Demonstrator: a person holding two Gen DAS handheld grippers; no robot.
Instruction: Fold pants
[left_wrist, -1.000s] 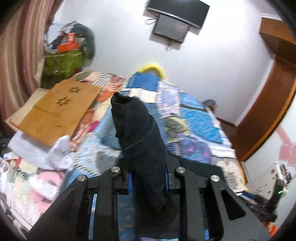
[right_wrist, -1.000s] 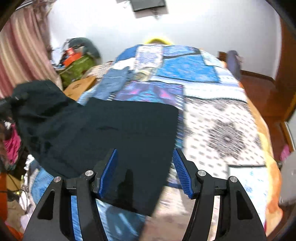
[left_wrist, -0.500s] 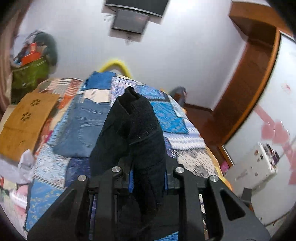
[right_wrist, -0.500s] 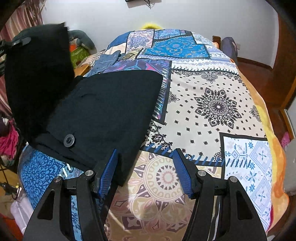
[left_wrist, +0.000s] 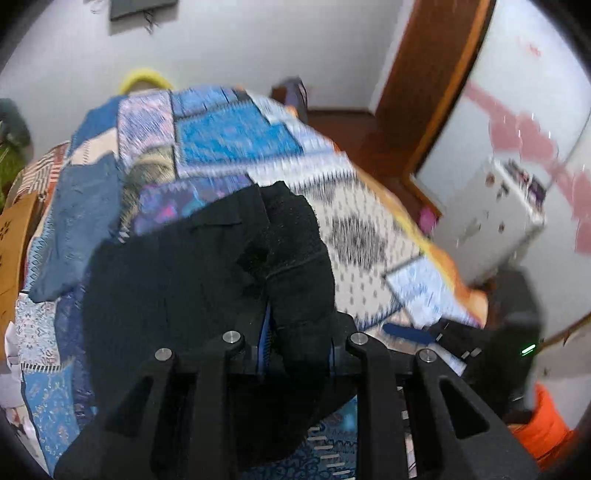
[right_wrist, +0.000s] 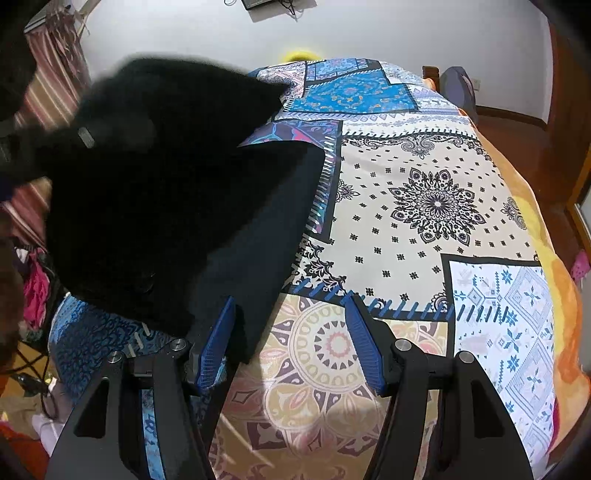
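Black pants (right_wrist: 258, 221) lie on the patchwork bedspread (right_wrist: 424, 229). My left gripper (left_wrist: 299, 332) is shut on a bunched end of the pants (left_wrist: 295, 258) and holds it raised over the flat part. In the right wrist view that raised fold (right_wrist: 155, 166) hangs blurred above the lower layer. My right gripper (right_wrist: 291, 332) is open and empty, low over the bed at the pants' near edge; its left finger (right_wrist: 218, 343) is beside the cloth.
Blue jeans (left_wrist: 77, 221) lie on the bed's far left. A brown board (left_wrist: 11, 240) sits beyond the left edge. A wooden door frame (left_wrist: 443, 92) and white appliance (left_wrist: 495, 221) stand right of the bed. A striped curtain (right_wrist: 55, 81) hangs at left.
My left gripper has swung right and forward, carrying the held end of the pants over the flat part. The right gripper stays open, barely moved.
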